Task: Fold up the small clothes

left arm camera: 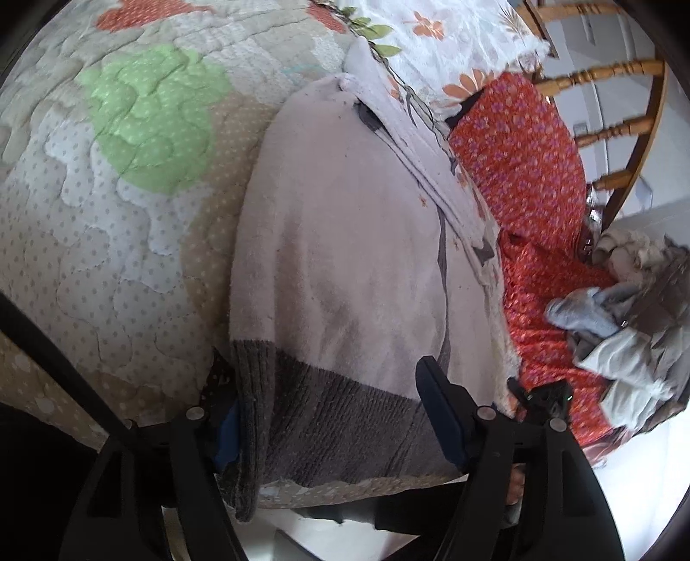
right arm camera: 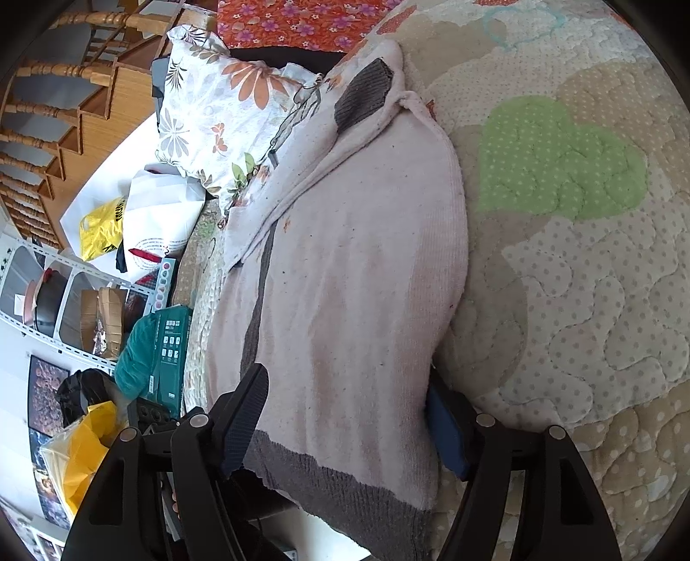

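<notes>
A pale pink knit sweater [left arm camera: 345, 237] [right arm camera: 353, 259] with a grey ribbed hem [left arm camera: 327, 414] [right arm camera: 345, 487] lies flat on a quilted bedcover [left arm camera: 108, 194] [right arm camera: 582, 302], hem toward me. My left gripper [left arm camera: 323, 367] stands wide over the hem's left part; its right finger [left arm camera: 435, 401] rests on top of the knit and the left one is half hidden under the sweater's edge. My right gripper [right arm camera: 345, 379] straddles the hem's right part, one finger [right arm camera: 246, 414] above the cloth and the other at the sweater's side edge. Neither pair of pads presses on the fabric.
A floral pillow [left arm camera: 431, 39] [right arm camera: 215, 108] lies beyond the sweater's collar. Red flowered cloth [left arm camera: 530, 172] and a heap of grey and blue clothes [left arm camera: 638, 310] sit beside the bed. A wooden chair [left arm camera: 612, 108], yellow bags [right arm camera: 99, 228] and a green box [right arm camera: 168, 345] crowd the floor side.
</notes>
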### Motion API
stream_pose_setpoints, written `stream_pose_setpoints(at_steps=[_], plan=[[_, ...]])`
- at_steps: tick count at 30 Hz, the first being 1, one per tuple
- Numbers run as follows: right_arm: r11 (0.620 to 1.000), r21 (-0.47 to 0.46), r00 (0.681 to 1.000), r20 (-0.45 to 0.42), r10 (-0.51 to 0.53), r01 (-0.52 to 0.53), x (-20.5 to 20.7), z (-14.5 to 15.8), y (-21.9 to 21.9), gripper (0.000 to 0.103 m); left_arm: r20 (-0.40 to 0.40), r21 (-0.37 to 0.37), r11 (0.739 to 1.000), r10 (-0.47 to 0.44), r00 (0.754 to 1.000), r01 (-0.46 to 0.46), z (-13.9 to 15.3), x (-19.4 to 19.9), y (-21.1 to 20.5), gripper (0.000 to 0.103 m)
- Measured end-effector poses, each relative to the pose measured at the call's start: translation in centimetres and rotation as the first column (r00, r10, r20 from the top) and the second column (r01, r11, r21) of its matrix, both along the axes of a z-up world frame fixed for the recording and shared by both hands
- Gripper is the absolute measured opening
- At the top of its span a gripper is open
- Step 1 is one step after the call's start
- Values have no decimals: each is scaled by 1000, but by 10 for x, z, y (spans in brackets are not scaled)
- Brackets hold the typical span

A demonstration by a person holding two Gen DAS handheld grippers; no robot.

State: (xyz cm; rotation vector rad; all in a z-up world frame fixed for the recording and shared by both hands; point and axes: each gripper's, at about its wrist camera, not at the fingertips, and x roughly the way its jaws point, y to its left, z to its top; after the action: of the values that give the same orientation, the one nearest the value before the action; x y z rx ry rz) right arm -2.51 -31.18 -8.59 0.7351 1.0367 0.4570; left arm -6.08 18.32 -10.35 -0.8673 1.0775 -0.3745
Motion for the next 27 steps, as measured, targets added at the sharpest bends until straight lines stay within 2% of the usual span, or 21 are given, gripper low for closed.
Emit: stream_pose_setpoints(at_steps=[3,9,12,15,20,24,27], plan=[[1000,-2,1000,0,1,-1,0,0,-1,75,-13,-66,997,44,999,-45,-5,-4,11,71],[1000,-3,1000,1,1,-1,0,0,-2,76,-12,-94,993,75,997,-75,-4,-6,19,71],[1000,-3,1000,0,2,-2,0,0,-2,76,-12,-73,996,48,999,-49,-3,-3,11,71],[1000,-1,1000,0,4,-4,-1,0,-3,76,-4,-18,1000,-3,1000,2,1,-1,1,70],[1000,19,1000,-15,15,-15,-2,-1,-2,76,-4,24,999,-27,1000,27,1,-3,-4,64],[996,89,999,-39,36,-32,-16,-10,4,71,-8,39,998,-46,999,46,-1,-6,-7,64],[997,69,998,-33,47,-45,-26,-9,14,65,-9,53,997,-56,998,56,0,-7,-10,64]])
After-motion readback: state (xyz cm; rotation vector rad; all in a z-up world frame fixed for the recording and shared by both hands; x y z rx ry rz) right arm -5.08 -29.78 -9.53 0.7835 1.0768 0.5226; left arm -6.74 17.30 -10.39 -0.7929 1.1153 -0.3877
